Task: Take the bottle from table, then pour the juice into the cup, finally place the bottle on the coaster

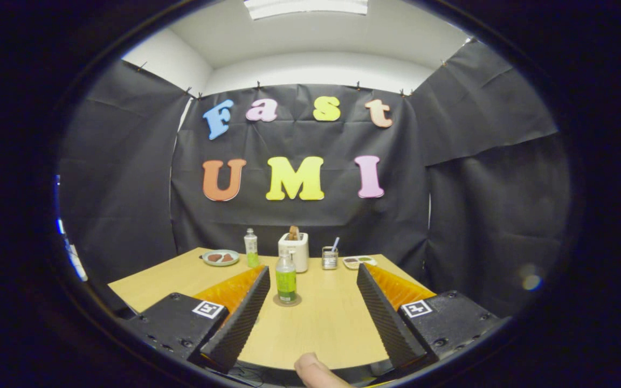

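I am looking over a light wooden bench (337, 328). A coaster (287, 301) is lying on it under a green-labelled bottle (286, 280). Farther back are sitting a plate (220, 257), a second bottle (250, 248), a white toaster (294, 251), a small holder (330, 258) and a tray (359, 262).

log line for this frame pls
gripper: open, holding nothing | juice bottle: upright on coaster, just ahead between fingers | second bottle: beyond, beside toaster | cup: cannot identify

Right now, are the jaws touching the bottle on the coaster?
Apart. The gripper view shows the gripper open, with bare table separating it from the bottle on the coaster.
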Demonstrator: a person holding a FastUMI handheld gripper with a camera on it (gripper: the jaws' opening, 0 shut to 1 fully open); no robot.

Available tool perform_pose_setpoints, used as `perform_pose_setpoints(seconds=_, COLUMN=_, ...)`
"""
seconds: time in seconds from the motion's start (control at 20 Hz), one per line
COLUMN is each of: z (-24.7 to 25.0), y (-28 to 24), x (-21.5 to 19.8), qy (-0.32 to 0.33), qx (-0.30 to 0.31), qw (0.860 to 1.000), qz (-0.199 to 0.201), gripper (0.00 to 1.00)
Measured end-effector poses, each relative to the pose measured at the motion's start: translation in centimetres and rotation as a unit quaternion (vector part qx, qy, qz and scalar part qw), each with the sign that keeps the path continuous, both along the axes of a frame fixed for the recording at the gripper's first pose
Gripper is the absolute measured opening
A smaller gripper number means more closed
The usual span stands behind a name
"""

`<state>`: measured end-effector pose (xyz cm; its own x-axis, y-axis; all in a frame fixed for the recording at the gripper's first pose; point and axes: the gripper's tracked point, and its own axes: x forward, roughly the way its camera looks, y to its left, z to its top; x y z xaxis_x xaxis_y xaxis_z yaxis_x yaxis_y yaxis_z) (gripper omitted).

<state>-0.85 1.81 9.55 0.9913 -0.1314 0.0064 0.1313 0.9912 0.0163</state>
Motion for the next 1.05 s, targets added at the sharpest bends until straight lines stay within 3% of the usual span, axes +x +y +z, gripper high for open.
perform_pose_setpoints(seconds=0.35, z=-2.4, y=1.4, x=-4.3, qy=0.03, qx=0.023, qw=0.999, qz=0.036, gripper=1.0)
perform_pose_setpoints(seconds=0.5, z=-3.1, y=0.3, x=-4.8, qy=0.026, qx=-0.001, qw=1.0, qz=0.006, gripper=1.0)
perform_pose_setpoints(seconds=0.65, z=-4.2, y=0.8, x=-4.5, qy=0.032, qx=-0.038, qw=0.999, qz=0.005, gripper=1.0)
perform_pose_setpoints(seconds=1.05, z=-4.1, y=-0.1, x=-4.8, qy=0.011, qx=0.006, qw=1.0, qz=0.009, gripper=1.0)
